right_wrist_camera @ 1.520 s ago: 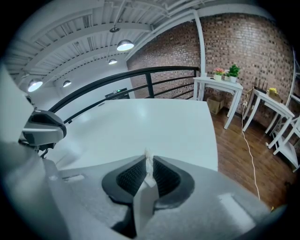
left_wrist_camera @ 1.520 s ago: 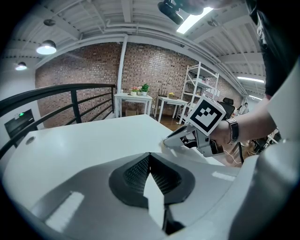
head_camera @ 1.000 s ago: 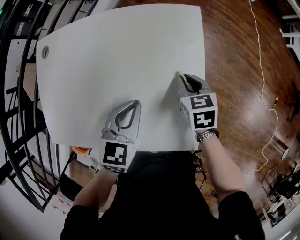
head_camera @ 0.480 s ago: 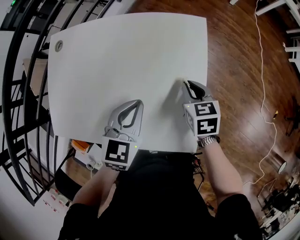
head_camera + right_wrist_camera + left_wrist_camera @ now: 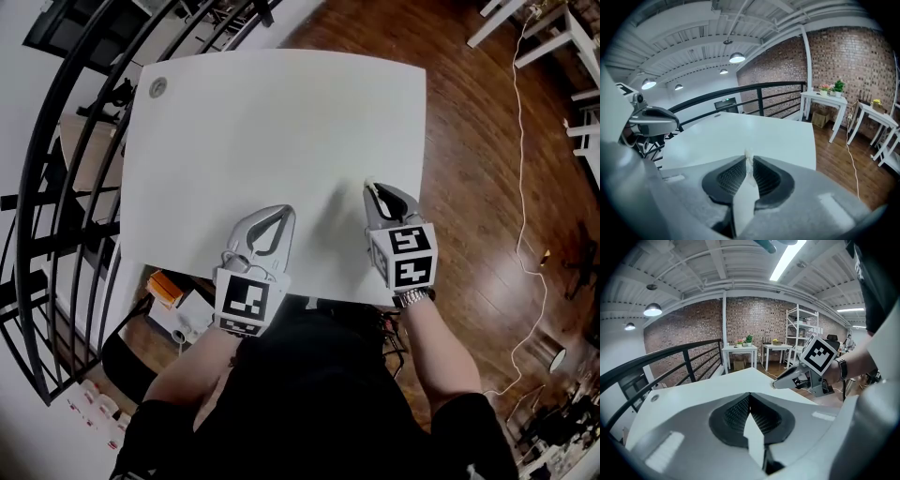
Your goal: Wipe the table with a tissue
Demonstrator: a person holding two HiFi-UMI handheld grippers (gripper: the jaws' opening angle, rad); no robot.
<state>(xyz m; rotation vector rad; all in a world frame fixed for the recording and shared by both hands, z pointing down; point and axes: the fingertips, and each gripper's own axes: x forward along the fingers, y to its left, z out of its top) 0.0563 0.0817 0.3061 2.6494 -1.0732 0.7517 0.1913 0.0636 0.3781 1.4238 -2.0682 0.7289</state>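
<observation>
1. Since the head view looks almost straight down, the biggest thing you get is the wooden floor (image 5: 487, 141), filling the side from about 12 to 4 o'clock, with a thin white cable (image 5: 521, 131) snaking over it.
2. A black railing (image 5: 56, 187) curves round from 8 to 11 o'clock, just beside the counter's far-left edge.
3. The white counter (image 5: 272, 122) sits dead centre and looks bare apart from the two tools at its near edge.
4. The left gripper (image 5: 279, 214) is at roughly 6 o'clock on the counter, tip pointing to 12. In its own view the fingers (image 5: 733, 413) are pressed together with nothing between them.
5. The right gripper (image 5: 370, 188) is at about 4 o'clock on the counter, near the right edge and a bit further forward than the left one. Its fingers (image 5: 729, 177) are pinching the tissue.
6. The tissue (image 5: 748, 158) is a thin white strip caught between the right fingers, with a small tuft poking out past the tips and down at the counter top.
7. A small round grommet (image 5: 157, 88) sits in the counter's 10 o'clock corner, well apart from both tools.
</observation>
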